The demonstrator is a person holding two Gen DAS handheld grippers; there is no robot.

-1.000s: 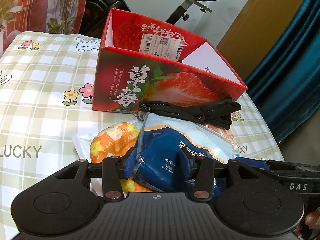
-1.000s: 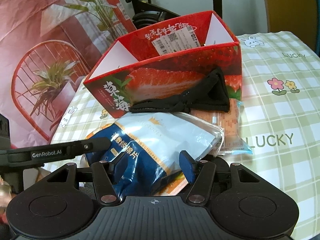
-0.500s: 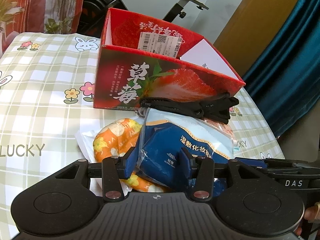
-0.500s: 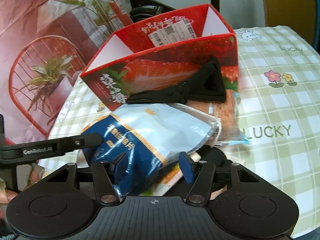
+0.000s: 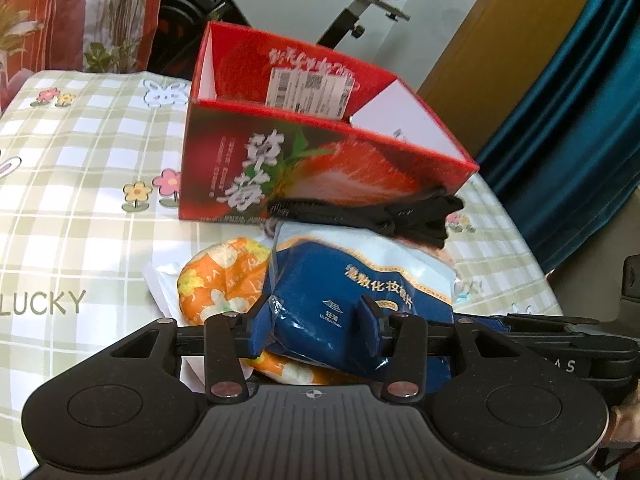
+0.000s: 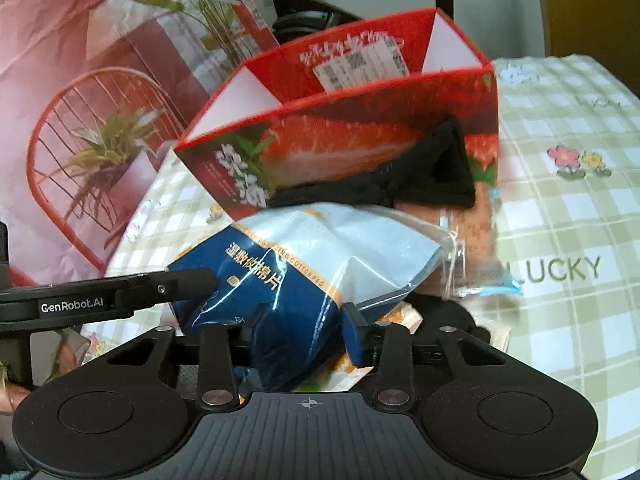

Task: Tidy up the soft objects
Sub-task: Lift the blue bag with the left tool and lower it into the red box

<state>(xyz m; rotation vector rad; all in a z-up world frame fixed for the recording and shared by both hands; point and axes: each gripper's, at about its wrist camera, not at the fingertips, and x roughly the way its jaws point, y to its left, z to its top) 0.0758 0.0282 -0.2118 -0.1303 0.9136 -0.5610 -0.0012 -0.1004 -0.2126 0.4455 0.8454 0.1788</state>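
Blue-and-white cotton-pad bag (image 5: 360, 292) is pinched by the left gripper (image 5: 316, 332); the right gripper (image 6: 298, 332) is closing on it too, apparently hiding its lower edge.

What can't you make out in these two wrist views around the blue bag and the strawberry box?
- Strawberry box floor: both views, hidden behind its near wall.
- Orange floral pack: left view, lower part under the blue cotton pad bag; right view, only slivers show.
- Pink pack: right view, under the black cloth, blurred.
- Box label: blurred, unreadable.
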